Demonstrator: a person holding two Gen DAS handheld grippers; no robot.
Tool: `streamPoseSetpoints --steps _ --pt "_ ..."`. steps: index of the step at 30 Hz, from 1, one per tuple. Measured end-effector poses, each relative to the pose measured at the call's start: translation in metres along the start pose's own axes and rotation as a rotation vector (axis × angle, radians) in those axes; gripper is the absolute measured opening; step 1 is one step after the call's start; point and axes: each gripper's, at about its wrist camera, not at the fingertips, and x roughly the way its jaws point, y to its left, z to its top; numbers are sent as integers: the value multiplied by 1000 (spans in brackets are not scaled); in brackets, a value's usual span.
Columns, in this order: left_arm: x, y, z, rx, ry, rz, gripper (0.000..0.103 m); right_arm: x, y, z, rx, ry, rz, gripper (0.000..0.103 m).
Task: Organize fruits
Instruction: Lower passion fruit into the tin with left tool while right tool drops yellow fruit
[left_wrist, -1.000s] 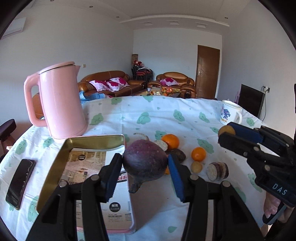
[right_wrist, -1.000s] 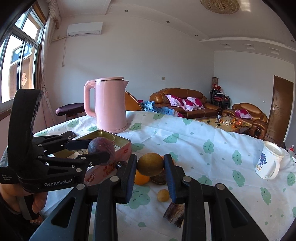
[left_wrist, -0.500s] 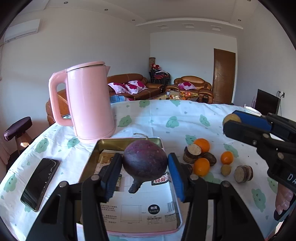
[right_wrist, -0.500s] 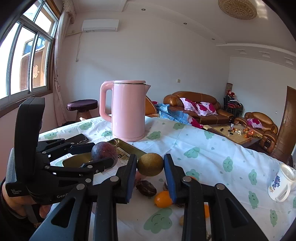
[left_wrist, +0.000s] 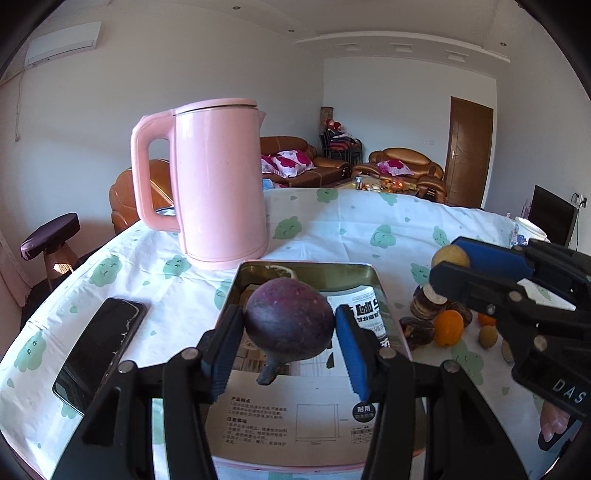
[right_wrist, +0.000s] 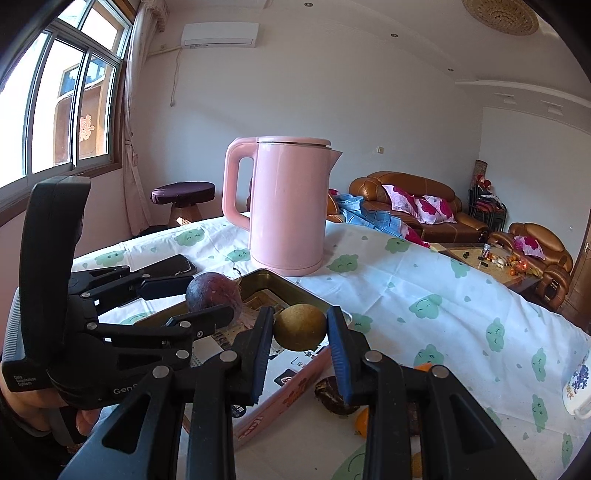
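a home living room: brown leather sofas (right_wrist: 421, 206) with floral cushions, coffee table (right_wrist: 487, 258), wall air conditioner (right_wrist: 220, 35), window (right_wrist: 62, 103), wooden door (left_wrist: 468, 151), pink kettle (right_wrist: 286, 205) on a table with a printed tablecloth (right_wrist: 424, 291), possibly a tv (left_wrist: 552, 221) at right.

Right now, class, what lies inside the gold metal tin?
Inside the gold tin lie printed paper sheets. The held purple fruit and left gripper cover part of them; anything beneath stays hidden.

Left gripper (left_wrist: 290, 326) and right gripper (right_wrist: 300, 326), both angled downward, jaws clamped, side by side.
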Motion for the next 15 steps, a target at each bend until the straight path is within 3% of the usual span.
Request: streamPoseSetpoints --steps 15 --pt "13 19 -7 -21 48 -5 53 51 21 -14 -17 97 22 32"
